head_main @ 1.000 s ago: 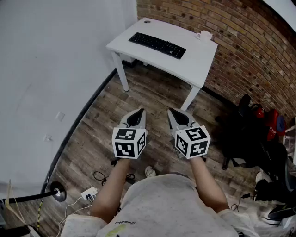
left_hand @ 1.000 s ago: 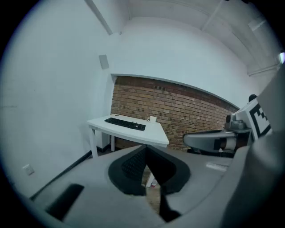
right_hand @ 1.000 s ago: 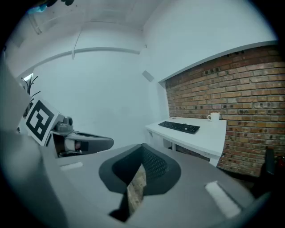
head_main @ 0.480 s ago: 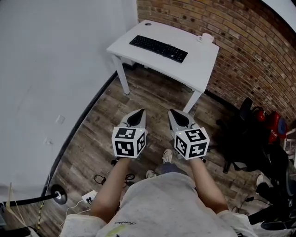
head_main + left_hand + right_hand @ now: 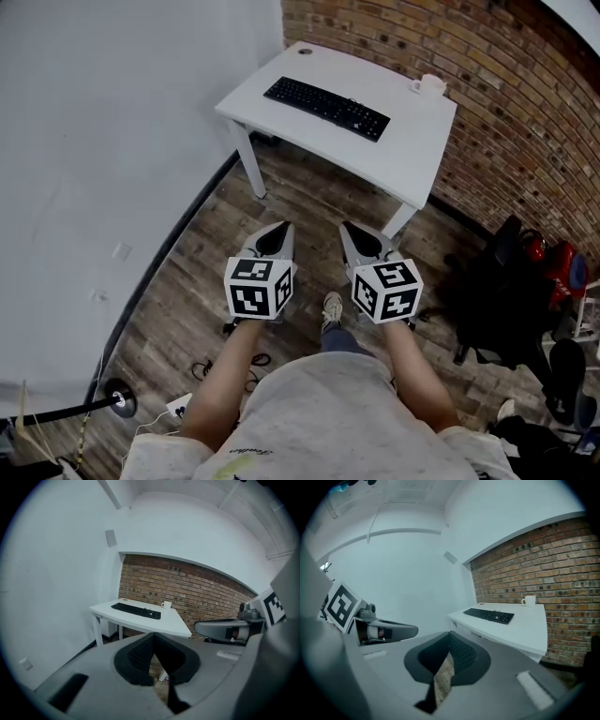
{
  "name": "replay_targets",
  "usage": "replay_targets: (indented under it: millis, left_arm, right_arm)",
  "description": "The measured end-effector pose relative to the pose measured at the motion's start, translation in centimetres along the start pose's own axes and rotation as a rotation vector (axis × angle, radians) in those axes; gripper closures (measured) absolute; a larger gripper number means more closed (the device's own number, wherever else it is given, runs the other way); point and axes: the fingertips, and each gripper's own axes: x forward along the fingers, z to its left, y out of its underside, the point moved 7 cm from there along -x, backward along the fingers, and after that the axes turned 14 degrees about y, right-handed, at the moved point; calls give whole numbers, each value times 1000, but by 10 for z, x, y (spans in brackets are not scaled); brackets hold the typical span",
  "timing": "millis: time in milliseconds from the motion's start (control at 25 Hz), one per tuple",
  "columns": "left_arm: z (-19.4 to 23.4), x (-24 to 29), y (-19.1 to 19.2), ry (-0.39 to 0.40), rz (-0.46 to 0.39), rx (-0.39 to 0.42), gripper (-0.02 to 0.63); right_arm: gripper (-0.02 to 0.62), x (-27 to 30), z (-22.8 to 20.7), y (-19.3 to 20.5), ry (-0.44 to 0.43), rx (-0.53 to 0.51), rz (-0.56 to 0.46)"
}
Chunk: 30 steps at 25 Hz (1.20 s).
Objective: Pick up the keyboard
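The task had scarcely begun. The black keyboard (image 5: 326,108) lay flat on the white worktop (image 5: 417,150), which stood in the corner between the plain wall and the brick wall (image 5: 525,112). A white mug (image 5: 431,84) sat apart from it near the far edge. Nothing touched the keyboard.

The left tongs (image 5: 279,228) and the right tongs (image 5: 349,228) were both clenched on nothing. They were held side by side over the wooden floor (image 5: 309,192), well short of the worktop and aimed toward it. By my judgement the approach, the opening, the grasp and the lift all remained to be done.

As for writing, the marker cubes (image 5: 258,289) bore only black-and-white square patterns, no letters. A faint script print on the person's shirt (image 5: 251,453) was too small to read. No brand could be made out on the keyboard or the mug.
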Motion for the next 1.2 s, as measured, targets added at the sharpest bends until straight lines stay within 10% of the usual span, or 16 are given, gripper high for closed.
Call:
replay_targets:
  millis: [1200]
  left_arm:
    - [110,243,-118,-67,57,-11,612]
  right_arm:
    - [591,229,-160,-83,-65,60,53]
